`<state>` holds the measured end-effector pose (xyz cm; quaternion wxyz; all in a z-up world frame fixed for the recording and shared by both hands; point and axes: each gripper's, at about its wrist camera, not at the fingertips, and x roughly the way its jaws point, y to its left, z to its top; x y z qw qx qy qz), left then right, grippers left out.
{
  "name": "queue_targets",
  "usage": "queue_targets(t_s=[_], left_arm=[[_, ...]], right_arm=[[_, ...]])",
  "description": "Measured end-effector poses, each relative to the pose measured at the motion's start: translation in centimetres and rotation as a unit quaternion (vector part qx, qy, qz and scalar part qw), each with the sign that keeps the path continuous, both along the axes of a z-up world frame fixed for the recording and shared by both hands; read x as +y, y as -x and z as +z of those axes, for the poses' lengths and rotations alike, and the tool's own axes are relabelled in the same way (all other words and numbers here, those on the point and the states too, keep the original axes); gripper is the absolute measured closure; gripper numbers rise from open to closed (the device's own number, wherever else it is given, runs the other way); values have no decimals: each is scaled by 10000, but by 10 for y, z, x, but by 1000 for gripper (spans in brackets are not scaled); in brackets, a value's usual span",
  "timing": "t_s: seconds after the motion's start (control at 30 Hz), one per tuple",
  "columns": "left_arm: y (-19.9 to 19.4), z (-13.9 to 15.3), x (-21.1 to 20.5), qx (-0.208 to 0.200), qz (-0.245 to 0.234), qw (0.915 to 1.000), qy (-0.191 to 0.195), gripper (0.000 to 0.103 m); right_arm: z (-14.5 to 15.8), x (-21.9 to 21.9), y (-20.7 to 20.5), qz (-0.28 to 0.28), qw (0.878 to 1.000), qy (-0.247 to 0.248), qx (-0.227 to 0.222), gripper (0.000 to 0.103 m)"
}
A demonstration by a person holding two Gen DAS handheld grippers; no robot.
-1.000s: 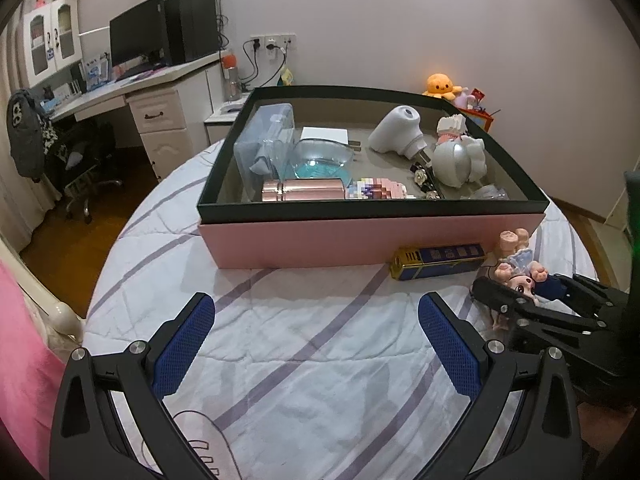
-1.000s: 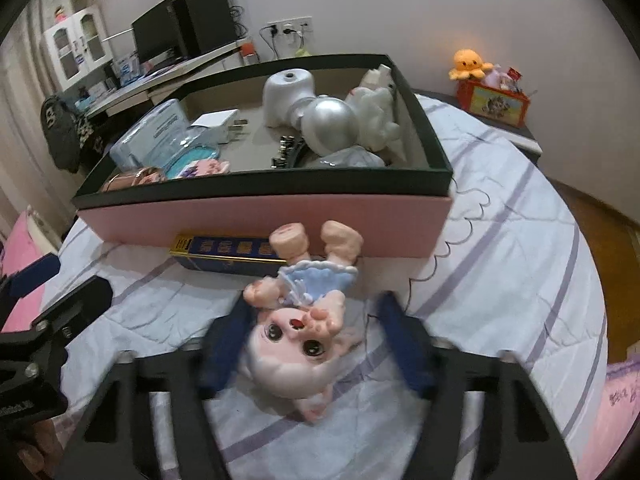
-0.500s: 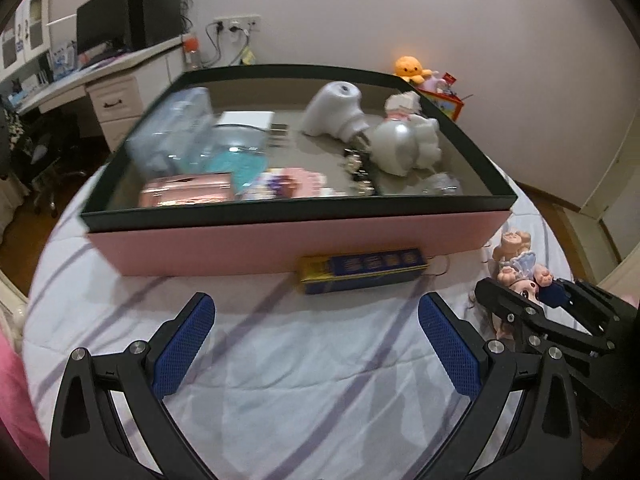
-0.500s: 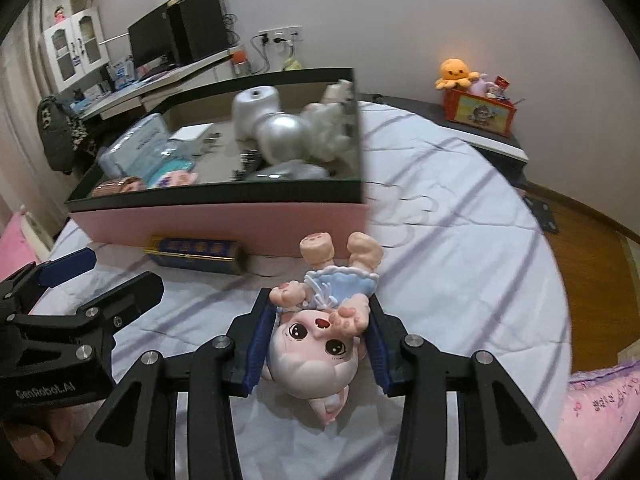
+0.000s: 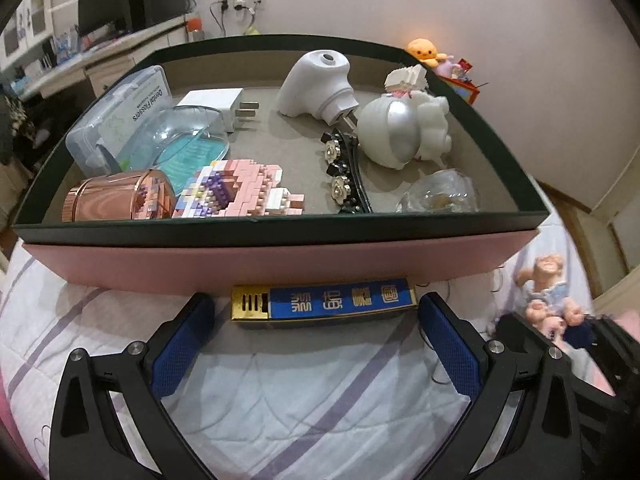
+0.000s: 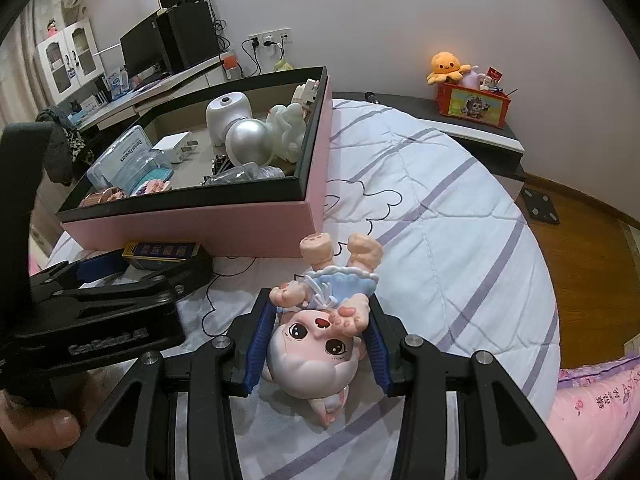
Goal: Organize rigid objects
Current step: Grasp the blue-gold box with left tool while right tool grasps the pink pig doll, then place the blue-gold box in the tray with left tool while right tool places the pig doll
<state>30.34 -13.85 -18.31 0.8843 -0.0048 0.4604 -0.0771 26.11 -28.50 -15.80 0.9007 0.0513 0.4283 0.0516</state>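
Observation:
A blue and gold oblong box (image 5: 324, 300) lies on the quilt against the pink storage box (image 5: 280, 268). My left gripper (image 5: 312, 312) is open, one blue pad at each end of the oblong box, neither touching it. My right gripper (image 6: 319, 312) is shut on the head of a small doll (image 6: 316, 344) in a blue dress, feet pointing away. The same doll (image 5: 546, 296) shows at the right edge of the left wrist view. The pink storage box (image 6: 192, 216) holds a brick model (image 5: 240, 192), a copper tin (image 5: 116, 200), a white device (image 5: 316, 80) and other items.
The bed's striped quilt (image 6: 440, 220) stretches to the right of the storage box. A dark shelf carries an orange plush (image 6: 446, 66) and a red box (image 6: 474, 104). A desk with a monitor (image 6: 144, 46) stands behind. A pink pillow (image 6: 592, 408) lies at the lower right.
My left gripper has moved in towards the storage box, and the blue and gold box now lies between its open fingers. The right gripper, still holding the doll, has shifted right of the storage box.

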Motion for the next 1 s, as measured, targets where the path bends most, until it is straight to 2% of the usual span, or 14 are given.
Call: queue_targets(t_s=[0.07, 0.13, 0.5, 0.83, 1.0], left_arm=[[2, 0, 0, -79, 24, 10000, 8, 3], [6, 2, 6, -107, 61, 9999, 49, 18], [36, 19, 47, -229, -23, 9992, 332, 18], [62, 69, 98, -818, 203, 9957, 384, 18], [55, 94, 116, -1105, 271, 9927, 413, 18]], right_arm=[[0, 0, 1, -1, 10000, 4, 2, 59], [1, 0, 1, -5, 10000, -13, 6, 59], [13, 10, 14, 31, 10000, -49, -66, 59], [54, 39, 24, 332, 9985, -103, -418, 59], [80, 54, 19, 477, 9967, -64, -650, 59]])
